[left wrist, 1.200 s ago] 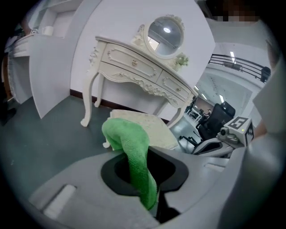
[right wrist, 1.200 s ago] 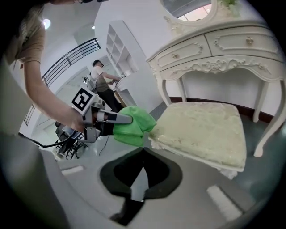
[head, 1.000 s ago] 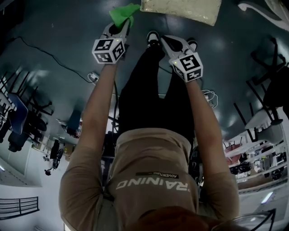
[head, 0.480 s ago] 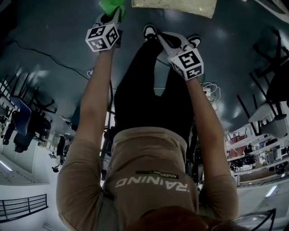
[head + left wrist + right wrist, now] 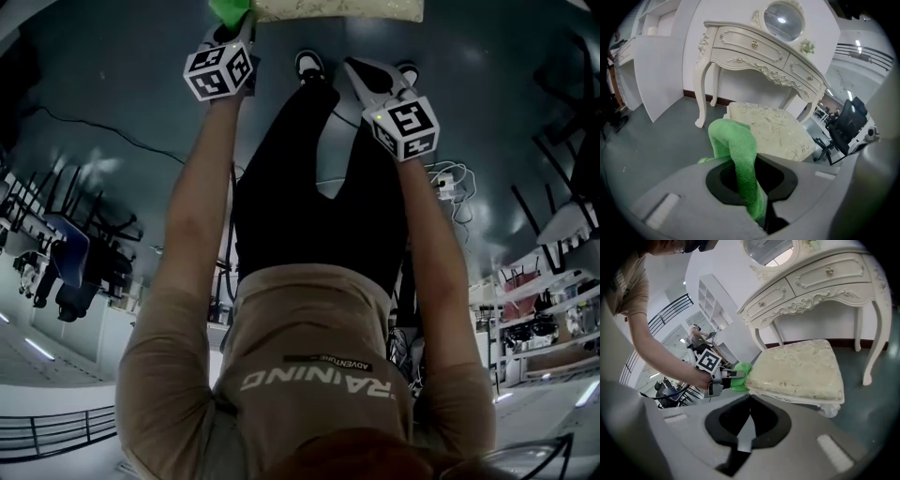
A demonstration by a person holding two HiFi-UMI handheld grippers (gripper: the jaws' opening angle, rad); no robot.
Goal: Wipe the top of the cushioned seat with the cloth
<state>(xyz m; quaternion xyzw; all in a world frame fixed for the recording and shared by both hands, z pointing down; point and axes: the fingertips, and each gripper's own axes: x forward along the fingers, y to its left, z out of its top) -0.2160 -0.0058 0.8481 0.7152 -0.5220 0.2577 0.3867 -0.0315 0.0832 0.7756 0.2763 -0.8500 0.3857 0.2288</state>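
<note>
Up at the top edge of the head view, the left gripper (image 5: 238, 22) pinches a bright green microfibre cloth (image 5: 228, 9) just beside the left end of the cream, floral-patterned cushioned seat (image 5: 337, 8). Its own view shows the jaws clamped on the cloth (image 5: 737, 152), which rises through the middle of the frame and folds over to the left, with the seat (image 5: 773, 129) behind it at centre. An ornate white dressing table (image 5: 754, 51) with a round mirror (image 5: 780, 18) stands behind the seat, across the upper half of that frame. In the right gripper view, the cloth (image 5: 739, 370) touches the seat's (image 5: 799, 369) left corner, left of centre. The right gripper (image 5: 353, 67) hangs lower right of the seat over the dark grey floor (image 5: 112, 66); its jaws are pressed together with nothing between them (image 5: 749, 399)
</note>
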